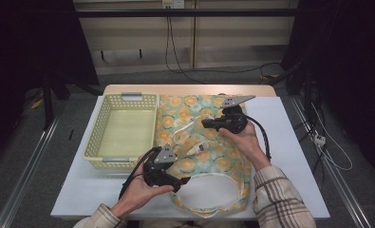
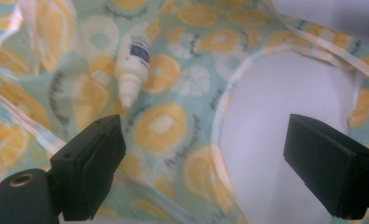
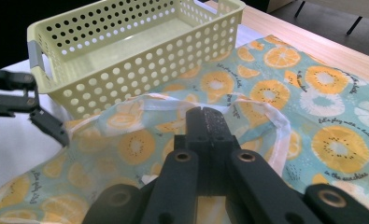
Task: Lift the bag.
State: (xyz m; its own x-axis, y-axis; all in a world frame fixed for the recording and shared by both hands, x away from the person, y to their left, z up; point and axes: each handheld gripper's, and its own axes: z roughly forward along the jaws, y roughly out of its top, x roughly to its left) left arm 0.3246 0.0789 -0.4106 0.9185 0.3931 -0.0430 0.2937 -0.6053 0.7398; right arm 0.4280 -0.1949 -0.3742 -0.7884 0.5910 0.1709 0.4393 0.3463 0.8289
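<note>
A fruit-print apron (image 1: 209, 161) lies flat on the white table, its neck loop (image 1: 209, 192) towards the near edge. On the apron rests a small white bottle (image 1: 198, 147) with a blue label (image 2: 133, 65). My left gripper (image 1: 181, 173) hovers at the apron's near left part, open (image 2: 205, 168), with nothing between its jaws; the bottle lies just ahead of its left jaw. My right gripper (image 1: 206, 123) sits over the apron's far part, jaws shut (image 3: 205, 114). A white apron strap (image 3: 257, 109) runs right past its tips; I cannot tell whether it is pinched.
A pale yellow perforated basket (image 1: 99, 126) with nothing inside stands left of the apron, its wall (image 3: 140, 70) close to the right gripper's line of sight. One of the left gripper's fingers (image 3: 49, 125) shows in the right gripper view. Bare white table (image 1: 294, 142) lies to the right.
</note>
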